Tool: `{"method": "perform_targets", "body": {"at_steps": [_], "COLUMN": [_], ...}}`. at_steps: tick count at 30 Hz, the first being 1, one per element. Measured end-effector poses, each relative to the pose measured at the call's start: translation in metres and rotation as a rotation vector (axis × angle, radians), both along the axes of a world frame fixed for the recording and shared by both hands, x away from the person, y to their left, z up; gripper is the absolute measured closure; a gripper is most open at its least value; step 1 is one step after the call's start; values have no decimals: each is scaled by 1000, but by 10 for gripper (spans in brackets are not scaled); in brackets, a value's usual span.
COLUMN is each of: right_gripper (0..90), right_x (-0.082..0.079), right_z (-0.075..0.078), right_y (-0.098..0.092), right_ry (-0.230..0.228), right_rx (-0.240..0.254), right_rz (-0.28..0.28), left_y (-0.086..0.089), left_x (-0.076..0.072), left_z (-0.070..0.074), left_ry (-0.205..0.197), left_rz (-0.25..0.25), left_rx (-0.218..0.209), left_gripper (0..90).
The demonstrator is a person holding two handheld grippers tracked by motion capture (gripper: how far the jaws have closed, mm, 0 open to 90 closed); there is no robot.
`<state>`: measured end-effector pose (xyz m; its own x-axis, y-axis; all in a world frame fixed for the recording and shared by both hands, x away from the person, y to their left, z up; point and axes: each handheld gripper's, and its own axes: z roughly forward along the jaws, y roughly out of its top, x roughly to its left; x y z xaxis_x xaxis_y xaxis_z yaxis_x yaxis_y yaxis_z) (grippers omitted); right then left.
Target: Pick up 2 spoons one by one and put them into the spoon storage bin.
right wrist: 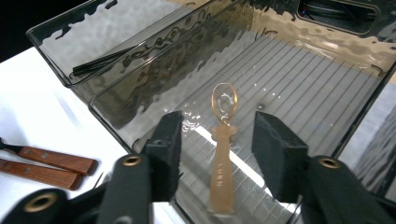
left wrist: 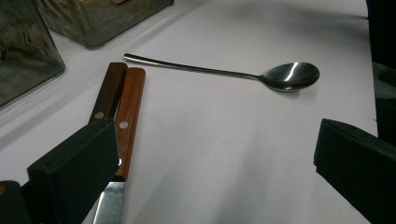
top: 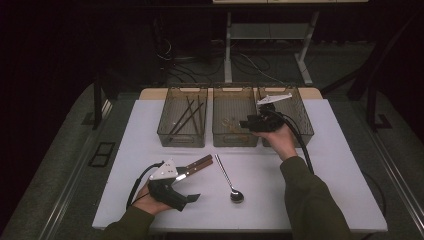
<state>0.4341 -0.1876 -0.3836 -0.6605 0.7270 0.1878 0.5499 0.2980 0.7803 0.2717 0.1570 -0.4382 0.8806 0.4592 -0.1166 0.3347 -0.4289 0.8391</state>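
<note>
My right gripper [top: 246, 123] hangs over the middle translucent bin [top: 235, 144]. In the right gripper view its jaws [right wrist: 219, 128] stand open above the bin floor. An amber plastic spoon [right wrist: 222, 172] lies lengthwise between them, with a gap on each side. My left gripper [top: 187, 189] rests low at the table's front left with its jaws [left wrist: 210, 140] wide apart and nothing between them. Two wooden-handled knives [left wrist: 125, 98] lie side by side under its left jaw. Just beyond them a metal spoon [left wrist: 289, 75] lies on the white table.
Three translucent bins stand in a row at the back. The left bin [top: 182, 141] holds dark chopsticks [top: 186, 117]. The right bin [top: 306, 131] sits behind the person's right hand. The knives [top: 197, 165] and metal spoon [top: 236, 196] lie at the table's front middle.
</note>
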Motion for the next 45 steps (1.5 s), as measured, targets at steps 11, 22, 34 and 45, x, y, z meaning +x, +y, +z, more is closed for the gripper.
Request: {"method": "perform_targets", "body": {"at_steps": [11,22,34,45], "right_gripper": [463,754,899,900], "right_x": [-26,-63,-106,-133], "right_z": [13,0,-14,-32], "right_y": [-7,-8,-5,30], "right_ry": [-5,30,44,73], "right_rx": [15,-41,-47,-81], "right_rz": [17,120,215,337], "left_y": [0,0,-1,-1], "left_x": [-1,0,-1,-1], "left_z": [0,0,-1,0], "left_ry": [3,4,3,1], "left_rz": [7,7,10,8], "left_rx": [-2,4,5,6], "left_gripper": [0,0,0,0]}}
